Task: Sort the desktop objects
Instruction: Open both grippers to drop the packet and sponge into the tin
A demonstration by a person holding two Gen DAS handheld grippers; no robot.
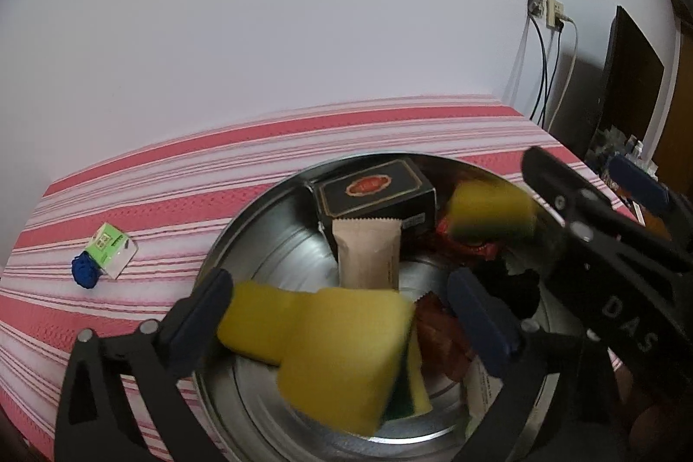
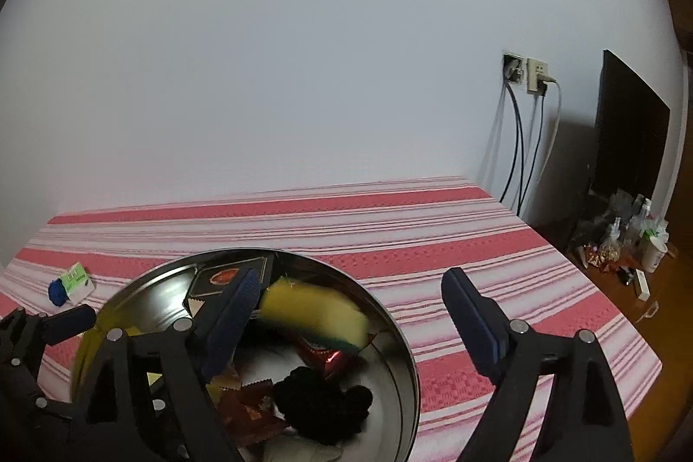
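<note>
- A round metal bowl sits on a red-and-white striped cloth; it serves as the collecting place, and most objects already lie inside it.
- Over the bowl's near side, a yellow sponge with a green scrub edge appears between the fingers of the left gripper. The fingers stand wide and do not seem to press it, so it looks released or dropping; the blur suggests motion.
- A second yellow sponge sits blurred toward the bowl's far right side, just beside the left finger of the right gripper. That gripper is spread wide and holds nothing.
- At the bowl's far wall stands a black box with a red label. A tan packet leans against it, nearer the centre.
- Red wrappers and a black clump fill the bowl's right part.
- Well left of the bowl, on the cloth, a small green-and-white carton touches a blue object; both are probably still to be sorted.
</note>
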